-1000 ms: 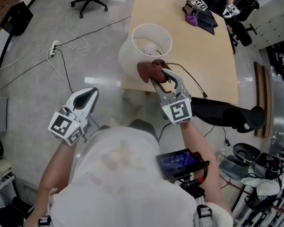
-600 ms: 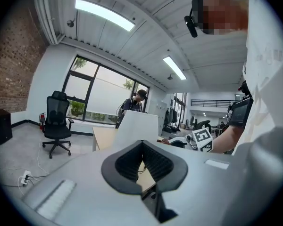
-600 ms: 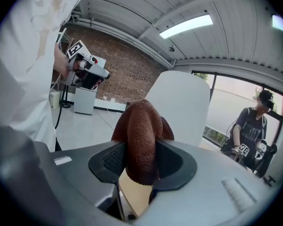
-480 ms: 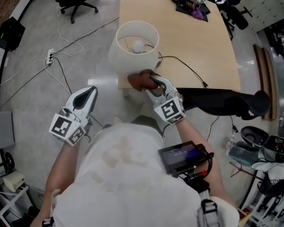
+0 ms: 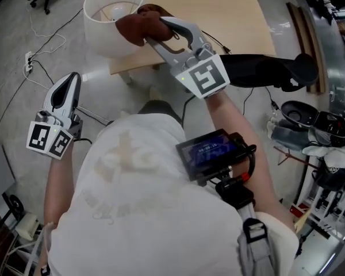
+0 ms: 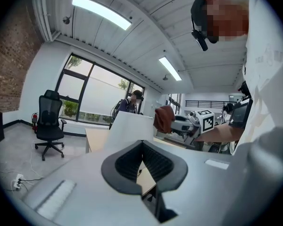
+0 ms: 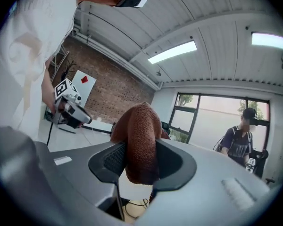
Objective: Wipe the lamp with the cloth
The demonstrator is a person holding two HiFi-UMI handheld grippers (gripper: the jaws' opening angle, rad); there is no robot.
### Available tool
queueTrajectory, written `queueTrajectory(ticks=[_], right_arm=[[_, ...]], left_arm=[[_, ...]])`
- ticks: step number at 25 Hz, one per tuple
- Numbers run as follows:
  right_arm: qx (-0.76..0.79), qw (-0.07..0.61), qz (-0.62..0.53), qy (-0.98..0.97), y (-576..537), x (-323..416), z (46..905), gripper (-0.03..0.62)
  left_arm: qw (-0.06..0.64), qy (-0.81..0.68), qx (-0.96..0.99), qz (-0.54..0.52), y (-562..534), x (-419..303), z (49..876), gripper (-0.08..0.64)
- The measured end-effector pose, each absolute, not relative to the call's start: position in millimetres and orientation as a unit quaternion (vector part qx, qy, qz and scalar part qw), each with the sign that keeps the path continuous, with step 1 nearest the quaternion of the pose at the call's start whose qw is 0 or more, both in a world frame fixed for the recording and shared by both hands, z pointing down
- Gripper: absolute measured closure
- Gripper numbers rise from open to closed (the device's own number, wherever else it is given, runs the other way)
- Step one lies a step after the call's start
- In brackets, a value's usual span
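The white lamp shade (image 5: 106, 22) stands at the near edge of the wooden table (image 5: 218, 10), its open top showing the bulb. A brown cloth (image 5: 139, 26) lies against the shade's right side near the rim, with my right gripper (image 5: 155, 29) shut on it. The right gripper view shows the cloth (image 7: 140, 140) bulging up between the pads. My left gripper (image 5: 68, 84) hangs over the floor, left of the lamp and apart from it, shut with nothing in it. The left gripper view shows the shade (image 6: 127, 131), the cloth (image 6: 164, 119) and the right gripper (image 6: 191, 124) beyond its tips.
A black chair back (image 5: 270, 68) lies right of my right arm by the table edge. Cables (image 5: 46, 68) and a power strip (image 5: 27, 59) run over the floor at left. A lamp cord (image 5: 224, 45) trails across the table. Gear is piled at the far right (image 5: 328, 142).
My right gripper has lifted the cloth from low on the shade's near side up to its rim. The left gripper has drifted left, away from the lamp.
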State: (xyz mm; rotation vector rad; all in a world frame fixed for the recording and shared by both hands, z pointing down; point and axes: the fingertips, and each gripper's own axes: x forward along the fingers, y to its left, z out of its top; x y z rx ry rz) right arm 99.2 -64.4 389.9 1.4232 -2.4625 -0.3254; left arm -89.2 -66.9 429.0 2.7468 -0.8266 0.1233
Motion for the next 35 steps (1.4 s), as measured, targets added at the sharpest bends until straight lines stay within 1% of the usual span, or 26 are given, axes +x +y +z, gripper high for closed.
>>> queueTrajectory(ticks=[4,6,11,17,22,26,30,32,35], right_arm=[[0.506,0.077,-0.121,-0.851,-82.5,121.3,361.2,0.417],[0.507,0.056,-0.119,-0.852,-88.3,126.7,357.6,0.417],[0.49,0.096,-0.114,-0.859,-104.0,120.8,391.5,0.417],[0.476,0.1,-0.068,-0.871,-97.7,116.8,428.9,0.417],[0.469,0.111,-0.003,-0.876,-87.6,116.8,482.5,0.416],[0.459,0.138,0.057,-0.876,-81.2,127.0,534.9,0.414],[0.454,0.165,0.101,-0.87,-78.6,140.6,568.2,0.413],[0.467,0.153,0.12,-0.863,-81.5,155.7,570.3,0.413],[0.49,0.093,0.141,-0.855,-88.6,180.5,548.1,0.414]], left_arm=[[0.134,-0.287,0.948,0.038,-69.3,-69.2,425.9,0.558],[0.132,-0.288,0.948,0.035,-70.3,-60.1,425.0,0.558],[0.128,-0.296,0.946,0.036,-80.4,-51.3,420.5,0.558],[0.134,-0.309,0.94,0.044,-90.6,-50.7,421.4,0.558],[0.137,-0.32,0.936,0.055,-96.3,-55.6,425.0,0.558],[0.138,-0.331,0.932,0.06,-101.8,-56.4,426.1,0.558],[0.139,-0.344,0.927,0.059,-109.6,-57.0,424.9,0.558],[0.135,-0.351,0.925,0.057,-114.6,-55.5,422.6,0.558],[0.128,-0.363,0.922,0.051,-119.5,-52.9,416.8,0.558]])
